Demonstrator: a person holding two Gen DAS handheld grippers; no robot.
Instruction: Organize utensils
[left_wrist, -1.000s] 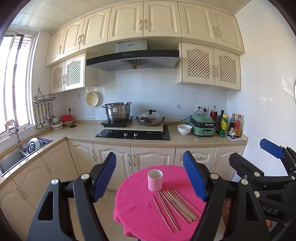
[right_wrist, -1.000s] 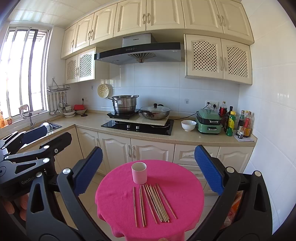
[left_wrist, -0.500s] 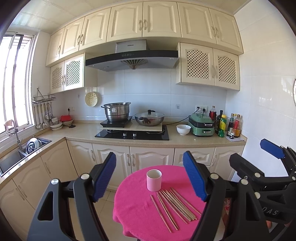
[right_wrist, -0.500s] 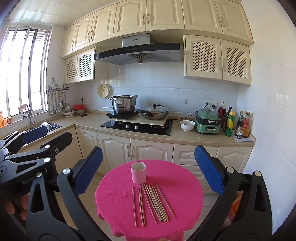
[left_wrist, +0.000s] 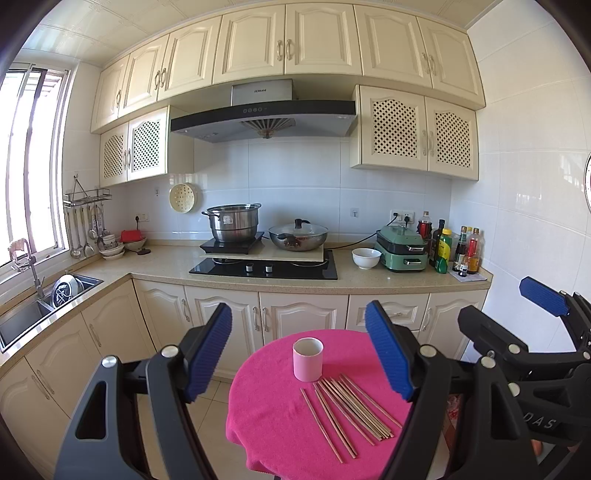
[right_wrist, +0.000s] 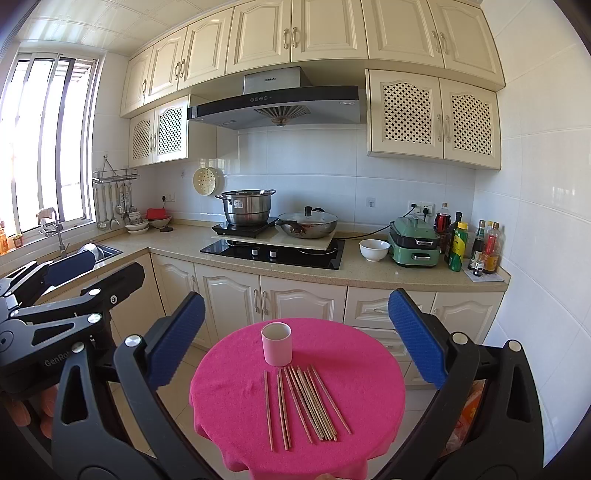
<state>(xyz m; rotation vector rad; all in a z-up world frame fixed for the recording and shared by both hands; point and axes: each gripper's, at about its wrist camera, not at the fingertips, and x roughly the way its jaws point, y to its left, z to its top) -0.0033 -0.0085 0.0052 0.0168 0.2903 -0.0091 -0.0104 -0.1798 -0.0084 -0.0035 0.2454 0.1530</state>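
1. Nothing of the sorting looks done. The pink cup (right_wrist: 276, 343) stands upright on the round table (right_wrist: 373, 387), which is covered in a pink cloth, toward its far edge. From what shows of its mouth, no chopstick stands in it.

2. The chopsticks (right_wrist: 306, 404) all lie flat on the cloth, just on the near side of the cup and reaching toward the near edge. Most form a loose fan with their far ends close to the cup's base. A few on the left of the fan lie slightly apart from the rest.

3. The left gripper (left_wrist: 299, 354) is held above and short of the table with its fingers wide apart and nothing between them. In its view the cup sits between the two blue pads (left_wrist: 208, 354).

4. The right gripper (right_wrist: 295, 339) is likewise held back from the table, fingers spread wide and empty. Neither gripper touches the cup or any chopstick.

5. My judgement: the whole task is left. Every chopstick has yet to be picked up and stood in the cup, presumably the intended holder. The thin sticks lying flat on soft cloth may be awkward to pinch, and the light cup could tip if knocked.
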